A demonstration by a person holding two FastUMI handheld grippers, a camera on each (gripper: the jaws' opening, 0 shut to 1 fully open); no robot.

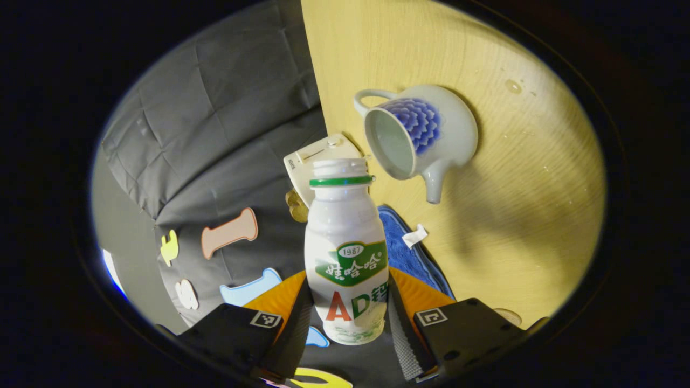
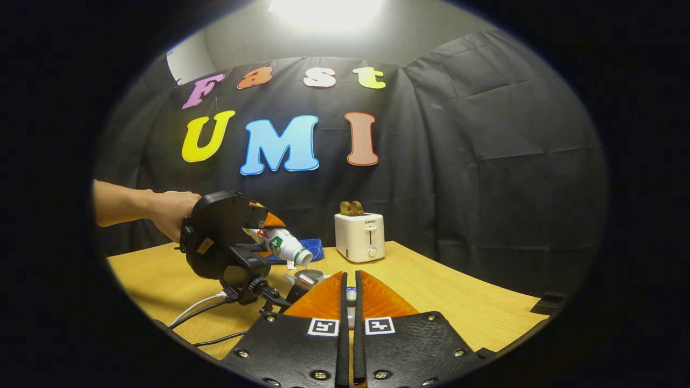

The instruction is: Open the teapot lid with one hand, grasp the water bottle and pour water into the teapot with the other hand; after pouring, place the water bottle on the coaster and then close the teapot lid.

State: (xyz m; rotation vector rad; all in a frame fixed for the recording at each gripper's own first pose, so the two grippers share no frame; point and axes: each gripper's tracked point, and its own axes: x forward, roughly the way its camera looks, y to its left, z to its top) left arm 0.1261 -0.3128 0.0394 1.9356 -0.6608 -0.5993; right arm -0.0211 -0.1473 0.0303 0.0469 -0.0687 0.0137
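My left gripper (image 1: 347, 291) is shut on a white water bottle (image 1: 345, 242) with a green neck ring and no cap. Past the bottle's mouth stands a white teapot (image 1: 426, 134) with a blue flower pattern, its top open, on the wooden table (image 1: 539, 215). In the right gripper view, a hand holds the left gripper (image 2: 264, 229) with the bottle (image 2: 283, 242) tipped, mouth down, over the teapot (image 2: 307, 278). My right gripper (image 2: 349, 277) is nearly closed on a small pale piece, the teapot lid (image 2: 350, 295), in front of the teapot.
A blue cloth mat (image 1: 404, 248) lies behind the teapot, beside a white toaster (image 2: 359, 236) holding toast. Cables (image 2: 205, 304) trail from the left gripper across the table. Water drops (image 1: 512, 85) dot the wood. A dark object (image 2: 547, 303) sits at the table's right edge.
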